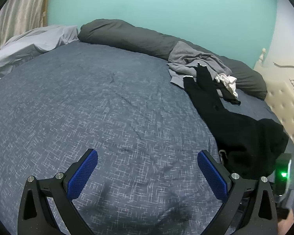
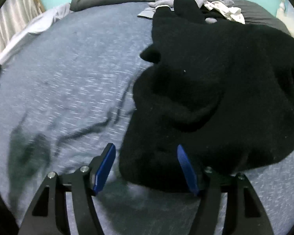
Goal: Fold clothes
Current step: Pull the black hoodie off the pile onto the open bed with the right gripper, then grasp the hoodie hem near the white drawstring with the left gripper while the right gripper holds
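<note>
Bedroom with a turquoise wall; the bed (image 1: 107, 101) carries a blue cross-hatched cover, a dark bolster (image 1: 127, 35) along its far edge and a pale pillow (image 1: 35, 41) at far left. A heap of clothes lies at far right: a grey garment (image 1: 194, 62), a white item (image 1: 228, 82) and a black garment (image 2: 215, 90) trailing toward the near right, rumpled, not folded.

The left hand-held gripper (image 1: 147, 174) hangs spread wide over bare cover, holding nothing. The right hand-held gripper (image 2: 147, 168) is also released, its jaws straddling the near edge of the black garment without closing on it.

Judgement: a sound grasp takes one layer at a hem or corner, not a bunched fold, then draws the garment to the open left area to spread flat.
</note>
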The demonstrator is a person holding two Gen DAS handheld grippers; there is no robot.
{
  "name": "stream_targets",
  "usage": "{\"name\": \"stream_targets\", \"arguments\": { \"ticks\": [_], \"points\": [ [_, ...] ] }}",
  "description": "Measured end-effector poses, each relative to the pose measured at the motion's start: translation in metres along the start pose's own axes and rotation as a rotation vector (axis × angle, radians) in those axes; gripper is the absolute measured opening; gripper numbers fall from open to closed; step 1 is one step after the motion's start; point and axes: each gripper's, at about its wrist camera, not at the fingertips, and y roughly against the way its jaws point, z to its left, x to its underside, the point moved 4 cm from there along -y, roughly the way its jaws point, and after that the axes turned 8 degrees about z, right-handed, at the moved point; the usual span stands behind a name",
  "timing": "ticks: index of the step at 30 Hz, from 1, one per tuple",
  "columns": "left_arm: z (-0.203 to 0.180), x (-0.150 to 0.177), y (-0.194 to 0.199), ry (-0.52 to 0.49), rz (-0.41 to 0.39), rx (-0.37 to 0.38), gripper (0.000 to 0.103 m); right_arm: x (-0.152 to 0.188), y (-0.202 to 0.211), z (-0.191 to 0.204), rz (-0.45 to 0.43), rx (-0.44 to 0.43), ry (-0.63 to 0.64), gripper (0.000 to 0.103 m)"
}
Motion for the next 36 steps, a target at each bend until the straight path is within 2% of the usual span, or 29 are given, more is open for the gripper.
{"name": "stream_targets", "arguments": {
  "ticks": [2,3,4,8,14,17,22,28,30,32,36],
  "points": [
    [-0.001,0.0,0.0,-0.005,0.002,0.002,0.103,0.001,-0.003,-0.004,0.001,0.008,0.008,0.044],
    [-0.002,0.0,-0.001,-0.007,0.003,0.002,0.103,0.001,-0.003,-0.006,-0.001,0.01,0.018,0.027],
    [-0.002,0.001,-0.001,-0.008,0.005,0.001,0.103,0.002,-0.002,-0.008,-0.008,0.005,0.025,0.015],
    [-0.003,0.001,-0.003,-0.015,0.011,-0.001,0.103,0.002,0.015,-0.018,-0.064,-0.035,0.009,0.011],
    [-0.009,0.004,-0.006,-0.031,0.02,0.0,0.103,-0.018,0.094,-0.048,-0.277,-0.037,-0.009,0.01],
    [-0.014,0.006,-0.008,-0.039,0.032,0.018,0.103,-0.029,0.124,-0.082,-0.335,-0.028,-0.072,0.01],
    [-0.025,0.009,-0.012,-0.061,0.045,0.047,0.103,-0.023,0.124,-0.138,-0.333,0.004,-0.19,0.01],
    [-0.044,0.015,-0.022,-0.109,0.076,0.089,0.103,0.018,0.078,-0.185,-0.245,0.053,-0.317,0.01],
    [-0.05,0.018,-0.026,-0.119,0.086,0.106,0.103,0.029,0.066,-0.196,-0.222,0.04,-0.355,0.01],
    [-0.058,0.02,-0.028,-0.126,0.089,0.13,0.103,0.038,0.053,-0.202,-0.198,-0.023,-0.384,0.01],
    [-0.075,0.021,-0.032,-0.163,0.096,0.149,0.103,0.041,0.047,-0.199,-0.219,-0.092,-0.392,0.01]
  ]
}}
